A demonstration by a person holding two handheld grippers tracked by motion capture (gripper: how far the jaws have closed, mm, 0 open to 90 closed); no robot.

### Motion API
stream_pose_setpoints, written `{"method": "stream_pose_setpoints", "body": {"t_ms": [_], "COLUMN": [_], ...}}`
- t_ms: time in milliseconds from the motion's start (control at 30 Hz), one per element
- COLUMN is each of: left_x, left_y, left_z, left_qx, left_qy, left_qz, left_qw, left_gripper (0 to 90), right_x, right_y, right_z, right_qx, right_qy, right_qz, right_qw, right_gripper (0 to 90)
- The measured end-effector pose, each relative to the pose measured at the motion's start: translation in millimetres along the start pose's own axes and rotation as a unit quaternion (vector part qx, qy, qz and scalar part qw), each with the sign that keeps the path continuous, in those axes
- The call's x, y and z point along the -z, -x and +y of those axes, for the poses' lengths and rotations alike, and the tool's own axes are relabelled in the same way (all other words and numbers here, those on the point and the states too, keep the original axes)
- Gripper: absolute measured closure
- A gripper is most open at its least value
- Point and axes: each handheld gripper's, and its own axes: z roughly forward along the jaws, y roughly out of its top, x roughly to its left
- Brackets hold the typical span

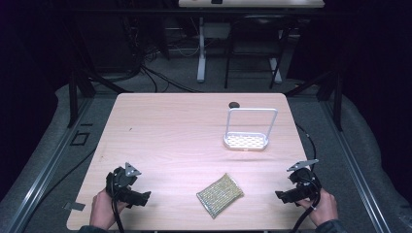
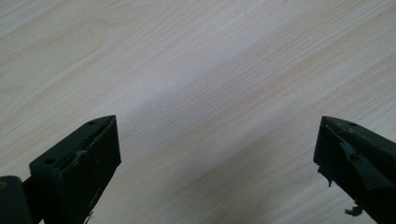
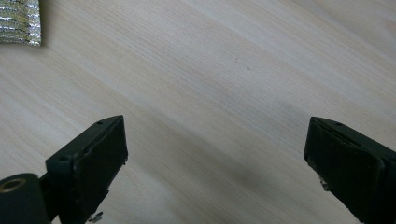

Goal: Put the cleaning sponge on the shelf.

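Sponge (image 1: 219,194) near table's (image 1: 170,126) front edge — both tools (image 1: 145,197) (image 1: 282,195) gape, flanking it.

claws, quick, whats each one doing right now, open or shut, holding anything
Left claw: open, empty, over bare table.
Right claw: open, empty, the sponge lying off to one side of it.

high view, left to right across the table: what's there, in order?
left gripper → sponge → white wire rack → right gripper
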Motion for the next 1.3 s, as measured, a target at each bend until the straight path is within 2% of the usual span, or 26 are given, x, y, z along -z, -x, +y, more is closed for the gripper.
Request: {"method": "stream_pose_setpoints", "body": {"t_ms": [400, 867, 1033, 1300], "left_x": [0.2, 0.5, 0.1, 0.8], "left_y": [0.0, 0.0, 0.5, 0.3], "left_z": [0.3, 0.6, 0.7, 1.1], "left_qx": [0.003, 0.002, 0.001, -0.001], "left_qy": [0.006, 0.007, 0.012, 0.012], "left_qz": [-0.003, -0.002, -0.001, -0.004], "left_qw": [1.0000, 1.0000, 0.9999, 0.9999], "left_gripper": [0.4, 0.4, 0.4, 0.3], "right_x": [0.9, -4.4, -6.3, -8.6], "right_y": [-6.4, -24.3, -30.9, -44.7], "right_z": [4.0, 13.4, 17.6, 26.6], "right_qx": [0.014, 0.042, 0.048, 0.073], "right_qy": [-0.006, -0.013, -0.008, -0.001], "right_qz": [0.004, 0.016, 0.024, 0.027], "right_qw": [0.9999, 0.9989, 0.9985, 0.9970], "right_gripper": [4.3, 1.4, 0.0, 0.0]}}
